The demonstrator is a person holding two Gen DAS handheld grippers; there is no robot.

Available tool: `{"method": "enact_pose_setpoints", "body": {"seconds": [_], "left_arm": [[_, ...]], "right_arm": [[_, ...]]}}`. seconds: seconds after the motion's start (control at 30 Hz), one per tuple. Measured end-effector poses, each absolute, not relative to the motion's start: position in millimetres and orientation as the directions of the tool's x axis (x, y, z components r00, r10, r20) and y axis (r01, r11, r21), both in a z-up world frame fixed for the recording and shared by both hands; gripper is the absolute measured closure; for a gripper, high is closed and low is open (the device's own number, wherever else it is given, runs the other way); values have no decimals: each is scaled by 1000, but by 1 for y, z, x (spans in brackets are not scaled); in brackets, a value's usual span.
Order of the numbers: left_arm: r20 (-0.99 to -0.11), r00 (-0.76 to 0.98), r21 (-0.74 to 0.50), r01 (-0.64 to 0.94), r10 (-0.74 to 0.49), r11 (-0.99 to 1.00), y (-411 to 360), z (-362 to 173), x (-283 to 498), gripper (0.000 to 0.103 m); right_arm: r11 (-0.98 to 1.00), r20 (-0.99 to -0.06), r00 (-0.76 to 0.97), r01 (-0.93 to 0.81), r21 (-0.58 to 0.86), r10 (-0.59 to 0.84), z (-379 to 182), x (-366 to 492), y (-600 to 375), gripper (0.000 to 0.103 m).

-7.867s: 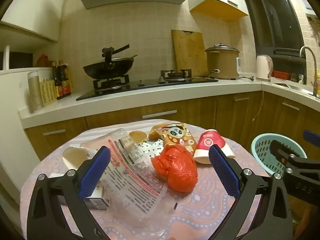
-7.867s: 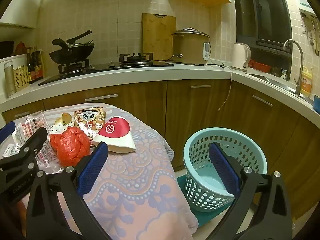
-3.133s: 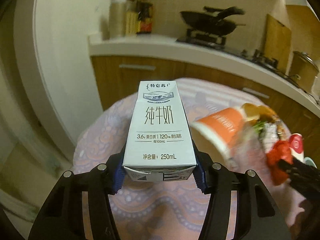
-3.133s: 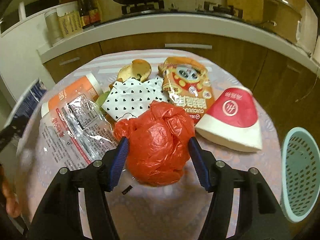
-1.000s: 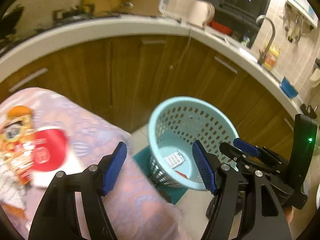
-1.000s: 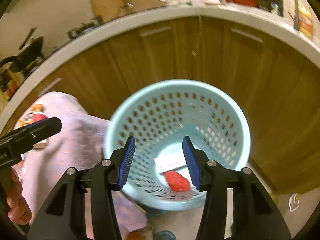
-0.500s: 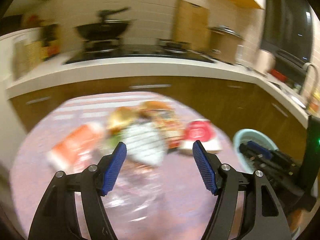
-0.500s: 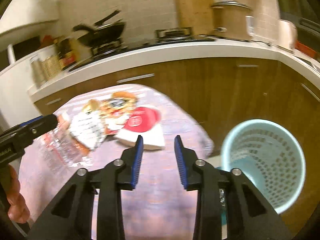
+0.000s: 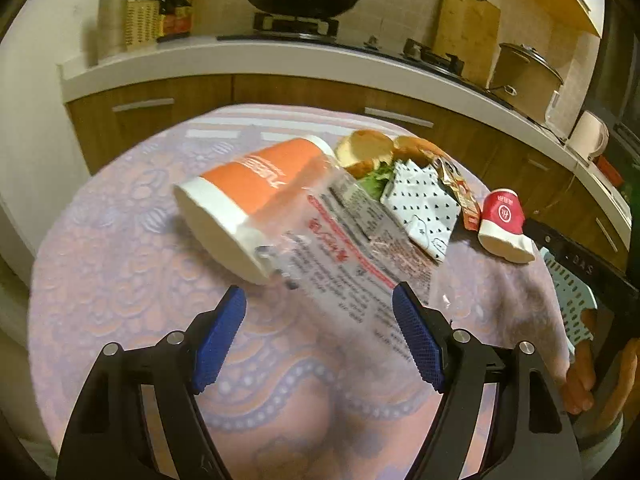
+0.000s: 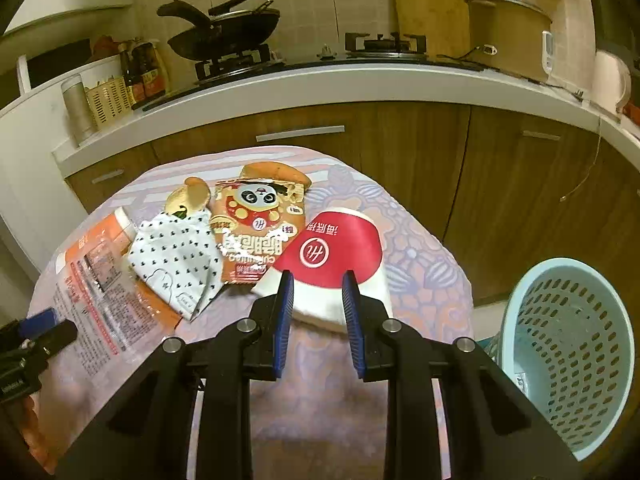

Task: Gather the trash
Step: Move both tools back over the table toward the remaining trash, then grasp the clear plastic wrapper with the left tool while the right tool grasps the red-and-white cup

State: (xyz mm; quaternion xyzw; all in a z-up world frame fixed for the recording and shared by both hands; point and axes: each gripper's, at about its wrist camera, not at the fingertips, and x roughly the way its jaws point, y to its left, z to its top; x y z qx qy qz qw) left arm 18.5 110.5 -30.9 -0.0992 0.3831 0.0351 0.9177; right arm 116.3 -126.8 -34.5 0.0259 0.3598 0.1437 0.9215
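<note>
Trash lies on a round table with a patterned cloth. My left gripper is open and empty, just short of a clear printed plastic bag that lies against a tipped orange paper cup. Behind them are a dotted wrapper, bun pieces and a panda snack packet. My right gripper is open with a narrow gap, right in front of a tipped red and white paper cup. A light blue basket stands on the floor to the right.
Wooden cabinets and a white counter run behind the table, with a wok, cutting board, rice cooker and kettle. The left gripper's tip shows at the far left of the right wrist view.
Both grippers have swung back from the basket to the table and come closer to the trash. The milk carton and red bag held earlier now lie in the basket.
</note>
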Motion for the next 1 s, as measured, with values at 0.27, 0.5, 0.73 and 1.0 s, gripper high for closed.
{"method": "enact_pose_setpoints", "body": {"seconds": [0.27, 0.5, 0.73, 1.0], "left_arm": [[-753, 653, -230, -140, -85, 963, 105, -52, 38, 56], [-764, 637, -240, -142, -97, 960, 101, -60, 43, 99], [-738, 665, -249, -111, -114, 962, 96, -54, 39, 103], [-683, 718, -251, -59, -134, 966, 89, -39, 24, 103]], "right_arm": [[961, -679, 681, -213, 173, 274, -45, 140, -133, 39], [958, -722, 631, -161, 236, 284, -56, 158, -146, 35], [930, -740, 564, -181, 321, 366, -66, 169, -147, 34], [901, -704, 564, -238, 362, 432, -60, 155, -145, 66]]}}
